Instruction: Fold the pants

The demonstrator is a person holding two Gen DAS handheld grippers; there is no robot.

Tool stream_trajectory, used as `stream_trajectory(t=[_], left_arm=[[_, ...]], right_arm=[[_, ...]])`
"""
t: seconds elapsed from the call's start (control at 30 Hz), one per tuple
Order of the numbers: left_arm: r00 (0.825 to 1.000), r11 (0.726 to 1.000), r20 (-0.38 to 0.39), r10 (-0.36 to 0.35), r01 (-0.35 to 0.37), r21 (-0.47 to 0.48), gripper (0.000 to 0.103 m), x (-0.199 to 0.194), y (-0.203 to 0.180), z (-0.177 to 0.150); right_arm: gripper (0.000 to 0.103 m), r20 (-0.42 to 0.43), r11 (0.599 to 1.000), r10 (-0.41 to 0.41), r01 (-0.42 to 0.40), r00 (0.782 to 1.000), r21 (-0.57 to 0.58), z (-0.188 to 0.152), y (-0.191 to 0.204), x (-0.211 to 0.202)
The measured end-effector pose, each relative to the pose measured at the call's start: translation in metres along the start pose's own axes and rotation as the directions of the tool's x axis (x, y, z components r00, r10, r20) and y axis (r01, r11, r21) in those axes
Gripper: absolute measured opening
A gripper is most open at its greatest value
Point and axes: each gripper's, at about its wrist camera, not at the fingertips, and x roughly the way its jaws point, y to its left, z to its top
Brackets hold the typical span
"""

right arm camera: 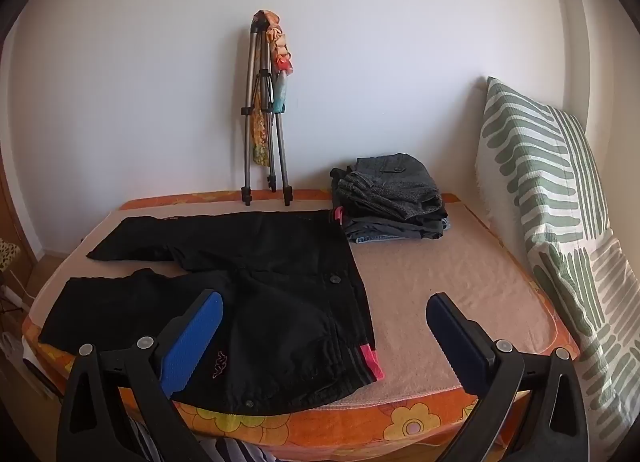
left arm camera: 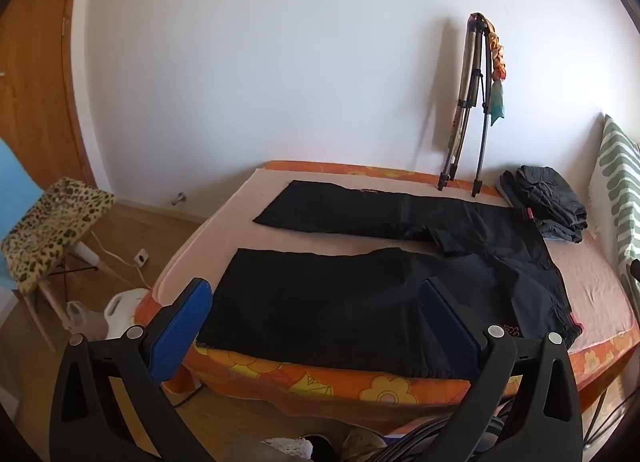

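Black pants lie spread flat on the bed, both legs running left and the waistband with pink trim at the right. In the right wrist view the same pants fill the bed's left half. My left gripper hovers open over the near leg at the bed's front edge, nothing between its blue pads. My right gripper stands open above the waistband corner, holding nothing.
A stack of folded clothes sits at the bed's back right, beside a folded tripod leaning on the wall. A striped green pillow stands along the right. A leopard-print stool and floor clutter lie left of the bed.
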Motion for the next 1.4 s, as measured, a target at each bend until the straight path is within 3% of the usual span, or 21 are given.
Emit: stream_trajectory(t=[0.17,0.53,1.4], left_arm=[[0.999,0.996,-0.027,-0.042,0.040,-0.077,0.103,0.007,0.022,0.006],[1.000,0.999,0.009,-0.006,0.006,-0.040,0.103,-0.002,0.012,0.005],[0.999,0.998,0.006,-0.036,0.036,-0.050,0.103,-0.002,0.010,0.004]], right_arm=[[0.103,0.017,1.000,-0.009,0.010,1.000,-0.009,0.000,0.006,-0.004],[0.103,0.027,1.000,0.005,-0.005,1.000,0.007,0.010,0.001,-0.007],[0.103,0.036,1.000,0.001,-0.002,0.999,0.001,0.004,-0.002,-0.006]])
